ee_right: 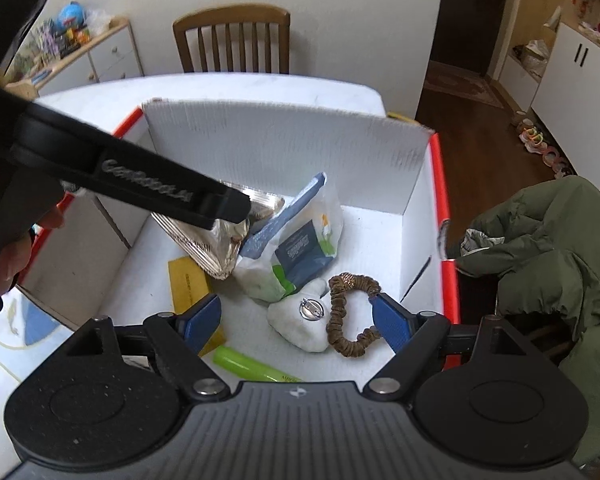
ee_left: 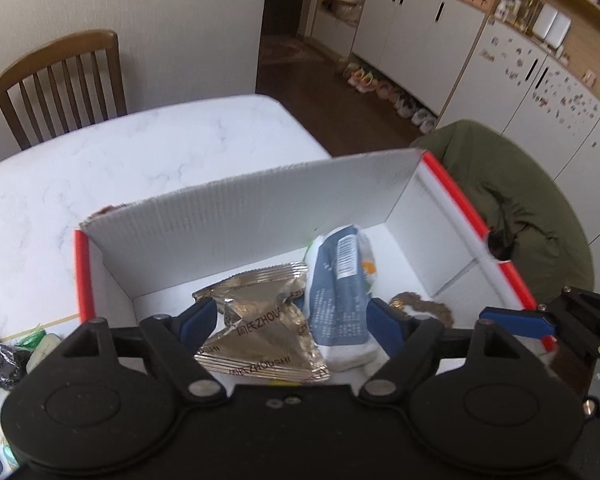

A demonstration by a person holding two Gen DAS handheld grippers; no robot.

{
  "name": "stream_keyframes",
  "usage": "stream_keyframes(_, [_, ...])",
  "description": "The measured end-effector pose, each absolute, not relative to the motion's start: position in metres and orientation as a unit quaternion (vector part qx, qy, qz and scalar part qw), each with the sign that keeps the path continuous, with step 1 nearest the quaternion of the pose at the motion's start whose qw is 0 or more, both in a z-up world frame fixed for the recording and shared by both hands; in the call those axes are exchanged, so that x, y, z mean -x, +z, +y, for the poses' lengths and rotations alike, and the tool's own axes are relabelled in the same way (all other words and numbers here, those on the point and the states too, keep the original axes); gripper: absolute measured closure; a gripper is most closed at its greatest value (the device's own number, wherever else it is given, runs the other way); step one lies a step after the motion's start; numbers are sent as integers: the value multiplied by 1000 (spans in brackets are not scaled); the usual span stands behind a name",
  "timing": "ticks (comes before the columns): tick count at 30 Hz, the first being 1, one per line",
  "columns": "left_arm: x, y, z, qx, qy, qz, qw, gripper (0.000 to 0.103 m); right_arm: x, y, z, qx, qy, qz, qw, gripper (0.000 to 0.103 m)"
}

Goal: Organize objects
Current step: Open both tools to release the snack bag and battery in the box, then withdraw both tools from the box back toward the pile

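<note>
Lower centre of the left view, the left gripper (ee_left: 294, 318) hangs released over the gold packet (ee_left: 260, 332) in the white box (ee_left: 260, 208). The right gripper (ee_right: 298, 322) gapes empty above a scrunchie (ee_right: 350, 312). The packet's long axis runs upper left to lower right.

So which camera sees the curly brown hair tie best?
The right wrist view. There the brown hair scrunchie shows as a whole loop on the floor of the white box, beside a white plush brooch. The left wrist view catches only part of it, past the left gripper's right finger.
</note>
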State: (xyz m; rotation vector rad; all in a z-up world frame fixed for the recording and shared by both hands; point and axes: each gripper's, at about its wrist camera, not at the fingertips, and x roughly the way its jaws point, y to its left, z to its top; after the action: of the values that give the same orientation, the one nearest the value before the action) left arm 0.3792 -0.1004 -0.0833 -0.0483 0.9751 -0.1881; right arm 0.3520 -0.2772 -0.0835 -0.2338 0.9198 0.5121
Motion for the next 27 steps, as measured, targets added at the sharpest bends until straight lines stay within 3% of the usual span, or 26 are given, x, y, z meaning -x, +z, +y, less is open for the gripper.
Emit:
stream_keyframes(17, [-293,-20,-67,53,-114,374,919,14,-301,-34,-284,34,258,372,891,16])
stream_keyframes(27, [-242,-5,-21,69,-106,339,932,1,-258,-13,-255,18,275,332,902,6])
